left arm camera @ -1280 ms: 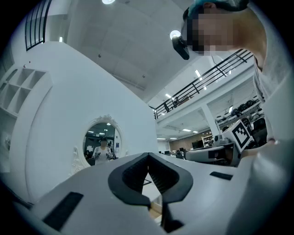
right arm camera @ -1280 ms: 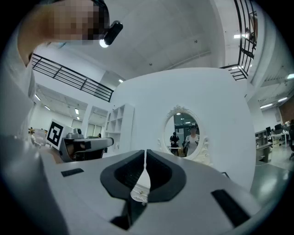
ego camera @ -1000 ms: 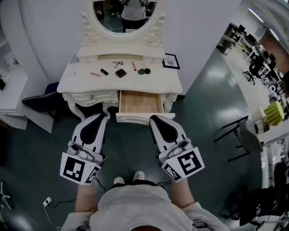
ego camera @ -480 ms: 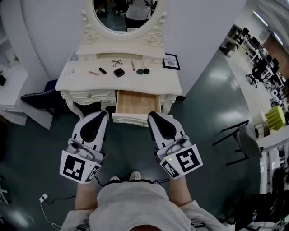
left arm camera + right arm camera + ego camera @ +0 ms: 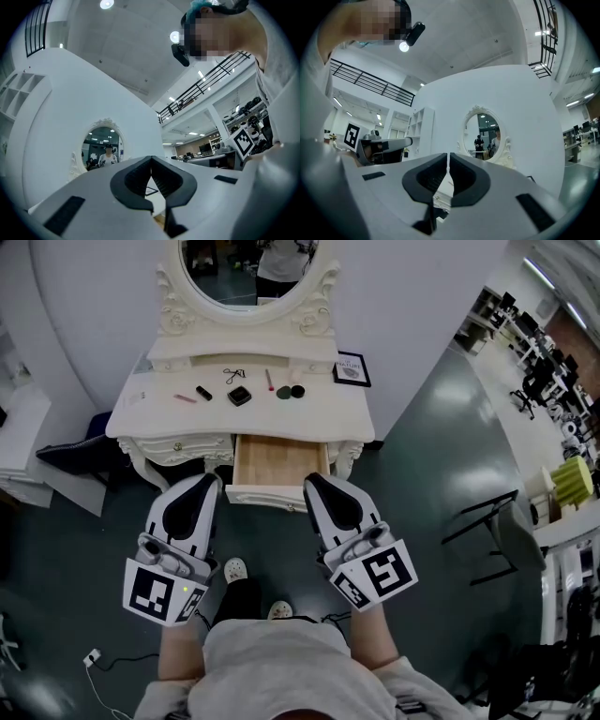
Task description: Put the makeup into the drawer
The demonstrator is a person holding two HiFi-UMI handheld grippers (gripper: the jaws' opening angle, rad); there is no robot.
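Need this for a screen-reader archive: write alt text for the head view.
Seen from above, a person holds the left tool and right tool, both shut and empty, before the open, empty drawer of a white dressing table. Small makeup items lie on its top below an oval mirror.

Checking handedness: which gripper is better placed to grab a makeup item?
Left, narrowly: the left gripper points toward the black tube and compact; the right gripper lines up with the round pots. Both shut, empty.
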